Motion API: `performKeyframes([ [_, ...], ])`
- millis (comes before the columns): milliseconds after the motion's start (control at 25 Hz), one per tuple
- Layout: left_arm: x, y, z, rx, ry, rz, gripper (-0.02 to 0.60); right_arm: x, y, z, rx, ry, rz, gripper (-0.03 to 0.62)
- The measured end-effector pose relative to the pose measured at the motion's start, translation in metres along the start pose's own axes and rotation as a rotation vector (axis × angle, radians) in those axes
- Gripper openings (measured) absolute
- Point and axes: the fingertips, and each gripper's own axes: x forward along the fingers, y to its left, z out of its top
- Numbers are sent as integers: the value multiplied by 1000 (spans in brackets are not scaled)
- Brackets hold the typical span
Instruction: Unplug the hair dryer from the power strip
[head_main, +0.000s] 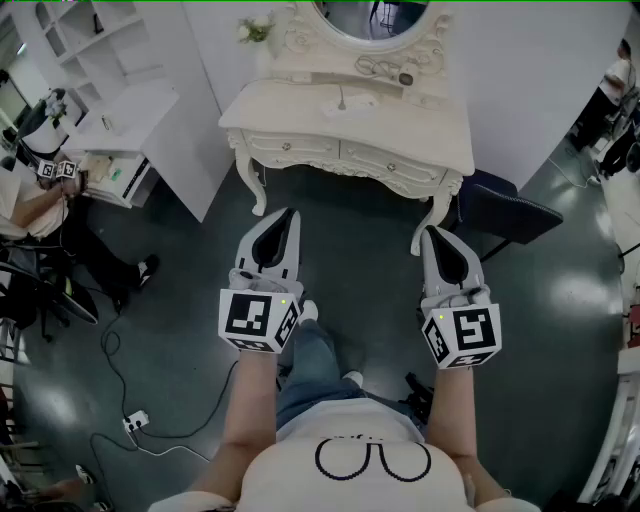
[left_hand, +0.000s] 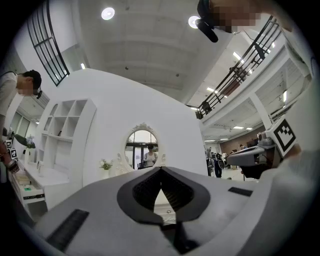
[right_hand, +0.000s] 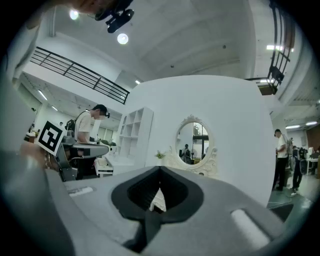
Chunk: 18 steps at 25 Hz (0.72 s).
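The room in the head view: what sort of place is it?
Probably a mock bedroom set in a big hall: an ornate dressing table with an oval mirror, white shelving, and another person working nearby.

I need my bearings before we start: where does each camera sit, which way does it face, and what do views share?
Head view: on the person's head, looking steeply down at the dressing table; shows torso, forearms, left gripper and right gripper, both shut, empty.
Left gripper view: on the left gripper, looking along its closed jaws at the mirror; right gripper at the right edge.
Right gripper view: on the right gripper, same facing; left gripper at the left edge.
Shared: both gripper views show mirror and shelves.
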Motion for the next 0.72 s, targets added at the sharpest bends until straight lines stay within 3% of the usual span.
performKeyframes([
  [360,75,48,-17,-2,5,-13,-2,81,-20,-14,13,11,2,0],
  [560,145,92,-25,-78,-2,-37,-2,157,-35,-14,34,-2,36,2],
  [720,206,127,-40,-81,5,-67,-2,226,-53,-21,103,2,37,2],
])
